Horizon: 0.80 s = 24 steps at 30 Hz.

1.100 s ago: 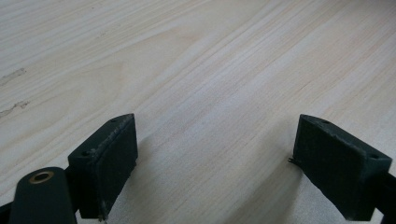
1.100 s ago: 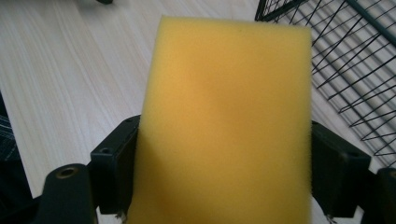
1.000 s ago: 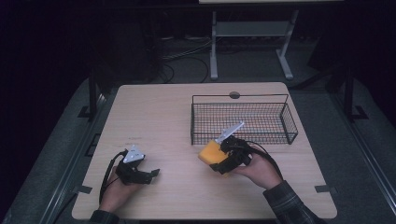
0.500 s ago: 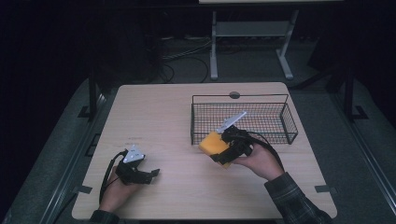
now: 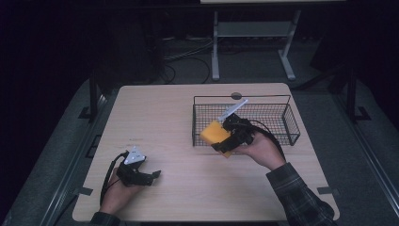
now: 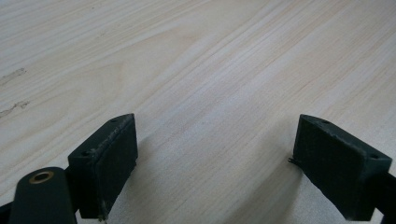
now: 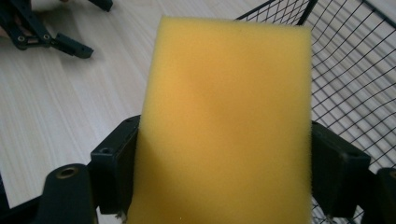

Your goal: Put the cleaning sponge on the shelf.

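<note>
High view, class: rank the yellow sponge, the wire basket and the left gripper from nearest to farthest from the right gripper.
1. Yellow sponge: clamped in the right gripper, at the basket's near-left corner.
2. Wire basket: just beyond and to its right, on the table's right half.
3. Left gripper: far across, near the table's front-left edge.

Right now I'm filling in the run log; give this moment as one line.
right gripper: shut on yellow foam sponge | sponge: at black wire basket front-left rim | left gripper: open, over wooden table
</note>
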Available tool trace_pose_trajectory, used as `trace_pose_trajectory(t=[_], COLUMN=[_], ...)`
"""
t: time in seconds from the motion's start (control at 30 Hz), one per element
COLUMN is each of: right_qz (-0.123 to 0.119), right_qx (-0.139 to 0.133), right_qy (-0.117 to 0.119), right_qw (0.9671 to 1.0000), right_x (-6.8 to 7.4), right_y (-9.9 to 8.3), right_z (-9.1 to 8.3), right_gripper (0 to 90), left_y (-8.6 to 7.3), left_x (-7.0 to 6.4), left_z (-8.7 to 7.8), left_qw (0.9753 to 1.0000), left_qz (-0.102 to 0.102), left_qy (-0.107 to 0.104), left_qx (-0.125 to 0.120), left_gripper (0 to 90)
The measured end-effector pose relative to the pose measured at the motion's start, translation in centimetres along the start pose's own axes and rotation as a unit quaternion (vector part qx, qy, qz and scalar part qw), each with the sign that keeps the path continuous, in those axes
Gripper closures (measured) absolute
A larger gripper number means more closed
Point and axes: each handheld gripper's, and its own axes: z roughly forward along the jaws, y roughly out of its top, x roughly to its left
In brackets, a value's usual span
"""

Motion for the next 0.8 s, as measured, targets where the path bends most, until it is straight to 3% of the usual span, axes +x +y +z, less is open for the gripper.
trace_pose_trajectory(t=[0.27, 0.8], right_qz=[0.004, 0.010], right_qx=[0.002, 0.022], right_qy=[-0.008, -0.020], right_qw=[1.0000, 0.9995], right_x=[-1.6, -4.5], right_y=[1.8, 4.1], right_z=[0.4, 3.3], right_gripper=[22.0, 22.0], left_y=[0.0, 0.0], left_x=[0.0, 0.0], left_z=[0.0, 0.0], left_qw=[1.0000, 1.0000], left_qz=[0.001, 0.001], left_qy=[0.000, -0.001], left_qx=[0.000, 0.001], left_gripper=[12.9, 12.9])
